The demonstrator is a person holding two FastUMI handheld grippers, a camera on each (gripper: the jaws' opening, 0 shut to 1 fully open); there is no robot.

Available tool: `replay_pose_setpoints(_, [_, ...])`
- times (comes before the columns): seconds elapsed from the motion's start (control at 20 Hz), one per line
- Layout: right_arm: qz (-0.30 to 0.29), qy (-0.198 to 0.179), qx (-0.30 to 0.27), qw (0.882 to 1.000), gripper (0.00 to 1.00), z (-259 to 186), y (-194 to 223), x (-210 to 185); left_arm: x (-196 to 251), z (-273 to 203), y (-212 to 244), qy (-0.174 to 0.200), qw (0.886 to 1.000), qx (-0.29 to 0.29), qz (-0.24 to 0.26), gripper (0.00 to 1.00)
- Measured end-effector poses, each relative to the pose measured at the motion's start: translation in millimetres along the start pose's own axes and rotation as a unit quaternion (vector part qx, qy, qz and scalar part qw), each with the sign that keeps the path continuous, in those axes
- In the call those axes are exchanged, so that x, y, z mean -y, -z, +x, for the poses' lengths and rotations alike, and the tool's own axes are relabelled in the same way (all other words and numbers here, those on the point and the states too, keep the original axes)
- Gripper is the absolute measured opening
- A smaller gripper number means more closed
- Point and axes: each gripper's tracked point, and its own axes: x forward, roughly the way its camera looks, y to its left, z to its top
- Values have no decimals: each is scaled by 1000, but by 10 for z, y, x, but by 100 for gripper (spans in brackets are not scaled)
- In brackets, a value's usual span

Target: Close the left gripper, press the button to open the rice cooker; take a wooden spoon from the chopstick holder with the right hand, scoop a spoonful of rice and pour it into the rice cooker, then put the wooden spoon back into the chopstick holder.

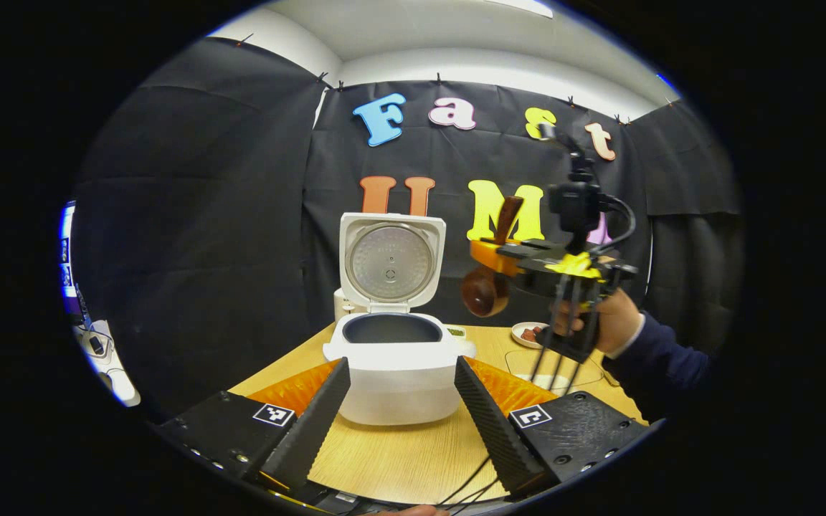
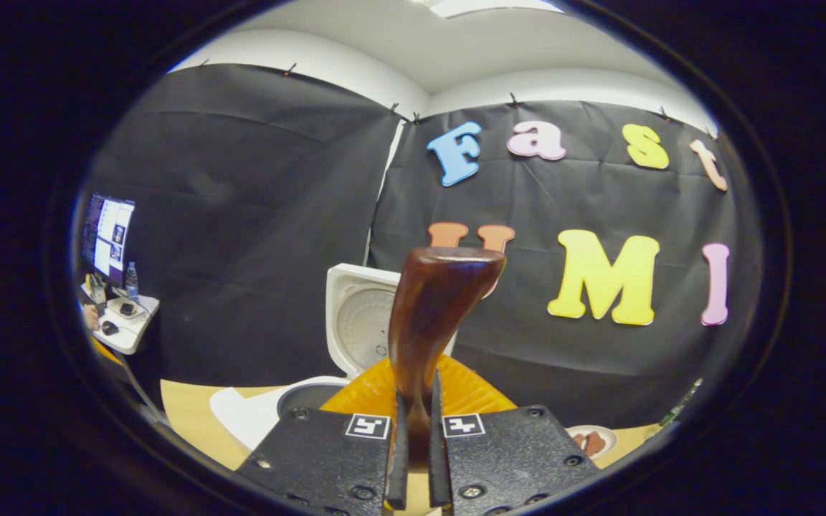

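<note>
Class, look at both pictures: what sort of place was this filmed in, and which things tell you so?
Most likely a staged recording booth, not a real kitchen. Black cloth hangs as walls around a single wooden table with an open rice cooker, and a desk with a monitor stands just outside.

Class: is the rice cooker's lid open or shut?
Open. The rice cooker's lid stands upright behind the body, exposing the dark inner pot.
</note>
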Motion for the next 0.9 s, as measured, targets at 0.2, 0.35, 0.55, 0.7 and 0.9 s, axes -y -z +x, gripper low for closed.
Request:
replay_pose_setpoints(0.2, [43, 17, -6, 999, 13, -510, -28, 294, 133, 207, -204, 2, 1000, 14, -5, 93])
replay_pose_setpoints(0.35, [60, 33, -11, 998, 13, -908, -3, 540, 240, 345, -250, 9, 1000, 16, 5, 94])
replay_pose_setpoints(0.55, [82, 77, 12, 994, 14, -1575, -1, 941, 285, 550, -391, 0, 1000, 18, 25, 94])
replay_pose_setpoints(0.7, [98, 109, -7, 989, 14, -1979, 221, 1198, 326, 702, -499, 11, 1000, 15, 25, 93])
replay_pose_setpoints(0.9, [120, 146, -40, 981, 14, -2409, 544, 1552, 227, 994, -715, 1, 999, 24, 46, 94])
